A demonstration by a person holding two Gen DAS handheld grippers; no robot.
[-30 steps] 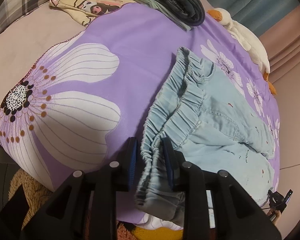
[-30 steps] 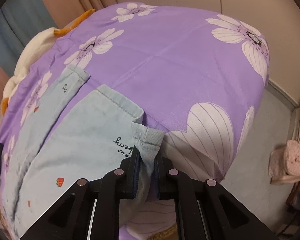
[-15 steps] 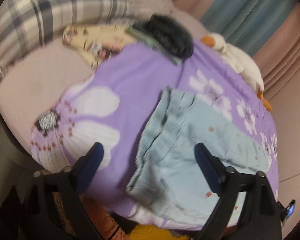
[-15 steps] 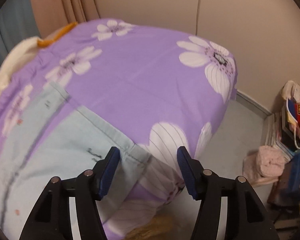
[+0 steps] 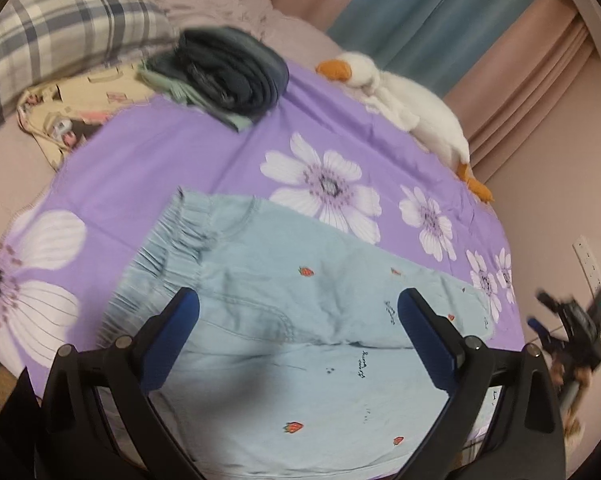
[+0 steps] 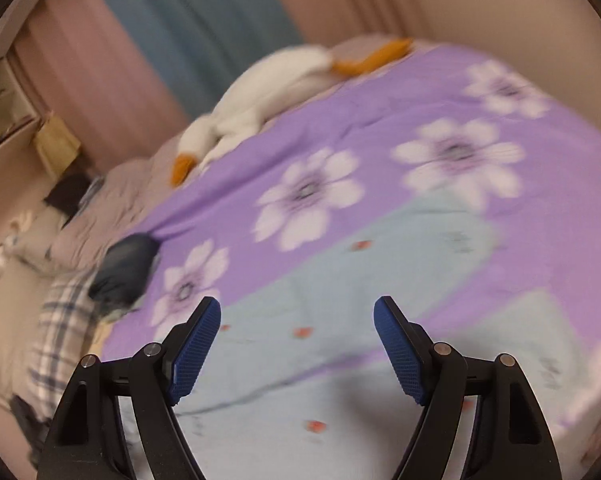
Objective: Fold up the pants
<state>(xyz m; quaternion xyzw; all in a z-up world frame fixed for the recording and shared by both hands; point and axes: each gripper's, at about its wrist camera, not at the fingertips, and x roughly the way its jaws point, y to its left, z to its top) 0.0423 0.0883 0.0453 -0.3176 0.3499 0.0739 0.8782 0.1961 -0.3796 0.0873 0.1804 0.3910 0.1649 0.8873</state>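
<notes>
Pants (image 5: 300,320) of light blue cloth with small strawberry prints lie flat on the purple flowered bedspread (image 5: 172,168), with the elastic waistband toward the plaid pillow (image 5: 60,32). The left gripper (image 5: 298,326) is above them with its jaws spread wide and nothing between them. The right gripper (image 6: 297,344) is also wide apart and holds nothing; its view is blurred. A white goose toy (image 5: 404,100) lies at the far edge, and dark folded clothes (image 5: 232,72) sit near the pillow.
</notes>
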